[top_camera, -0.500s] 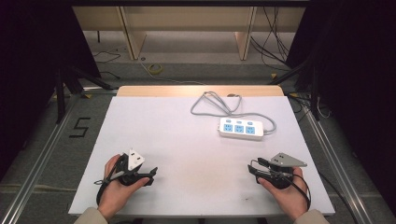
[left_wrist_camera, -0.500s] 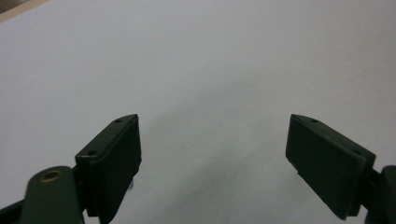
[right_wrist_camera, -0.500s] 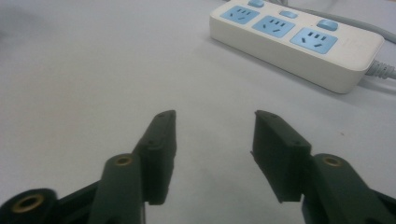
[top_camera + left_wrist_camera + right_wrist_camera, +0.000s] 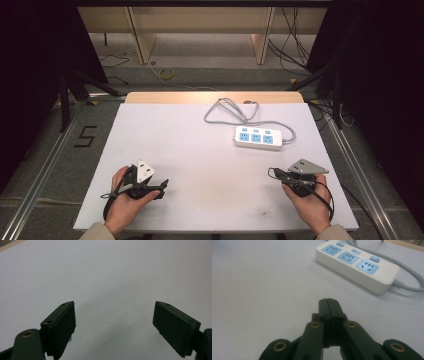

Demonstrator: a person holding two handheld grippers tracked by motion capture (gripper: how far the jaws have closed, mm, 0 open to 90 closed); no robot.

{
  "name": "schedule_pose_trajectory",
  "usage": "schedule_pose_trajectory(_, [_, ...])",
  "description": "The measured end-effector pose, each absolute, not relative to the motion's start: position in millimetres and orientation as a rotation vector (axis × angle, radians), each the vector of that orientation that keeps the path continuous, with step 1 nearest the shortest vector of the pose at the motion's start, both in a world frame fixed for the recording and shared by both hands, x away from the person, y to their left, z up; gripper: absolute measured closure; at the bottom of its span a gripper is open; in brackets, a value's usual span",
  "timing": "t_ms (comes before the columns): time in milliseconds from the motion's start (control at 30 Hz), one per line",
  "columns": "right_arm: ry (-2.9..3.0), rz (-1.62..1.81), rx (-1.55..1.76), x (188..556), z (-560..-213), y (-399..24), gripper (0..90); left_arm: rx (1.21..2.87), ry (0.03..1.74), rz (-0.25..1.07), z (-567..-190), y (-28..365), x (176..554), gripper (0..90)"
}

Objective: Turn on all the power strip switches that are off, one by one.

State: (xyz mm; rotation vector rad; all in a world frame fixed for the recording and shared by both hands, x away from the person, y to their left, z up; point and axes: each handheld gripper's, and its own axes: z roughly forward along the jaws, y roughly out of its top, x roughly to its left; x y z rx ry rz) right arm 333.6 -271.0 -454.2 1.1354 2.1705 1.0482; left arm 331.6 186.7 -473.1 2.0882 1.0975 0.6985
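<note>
Two grippers sit near the desk's front edge, little changed from half a second ago; left gripper [image 4: 161,186] jaws apart, right gripper [image 4: 274,173] pressed together, empty; power strip [image 4: 258,137] lies untouched toward the back-right corner, so nothing has begun.

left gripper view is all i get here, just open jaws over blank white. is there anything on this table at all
Observer: Yes. A white power strip with three blue sockets lies on the far right part of the table.
Operator: is the other gripper holding it
Observer: No. The right gripper has its jaws pressed together with nothing between them, short of the strip and apart from it.
Operator: does the strip have a cord on it
Observer: Yes. A grey cable leaves the strip's right end and loops on the table behind it, toward the far edge.
</note>
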Motion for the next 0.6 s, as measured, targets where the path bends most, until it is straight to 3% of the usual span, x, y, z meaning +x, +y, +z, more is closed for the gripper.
schedule_pose_trajectory(600, [2.167, 0.994, 1.17, 361.8, -438.9, -266.1, 90.0, 2.09, 1.1, 0.695, -473.6, 186.7, 332.0, 18.7])
